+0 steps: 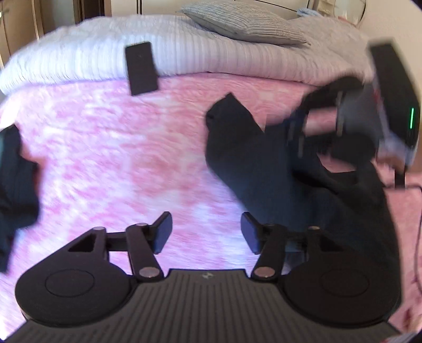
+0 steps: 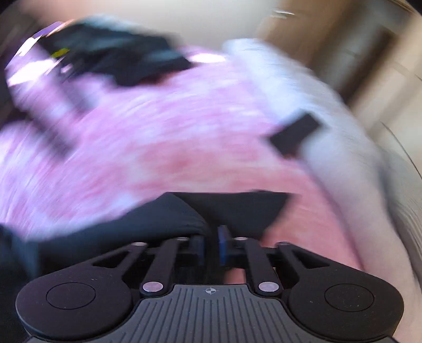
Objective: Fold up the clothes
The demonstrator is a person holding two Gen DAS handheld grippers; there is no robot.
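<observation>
A dark navy garment [image 1: 253, 168] lies crumpled on the pink bedspread [image 1: 118, 147], to the right in the left wrist view. My left gripper [image 1: 206, 232] hovers open over bare bedspread, its right finger beside the garment's near edge and nothing between the pads. In the same view my right gripper [image 1: 295, 132] reaches in from the upper right onto the garment, blurred. In the right wrist view the right gripper [image 2: 211, 245] is shut, and a bunched fold of the dark garment [image 2: 179, 219] runs into its fingertips.
A second dark garment [image 1: 15, 182] lies at the left edge of the bedspread and shows blurred [image 2: 118, 60] at the far side. A flat black rectangular object [image 1: 142, 68] rests where the pink cover meets a white ribbed blanket [image 1: 79, 52]. A grey pillow [image 1: 245, 23] lies behind.
</observation>
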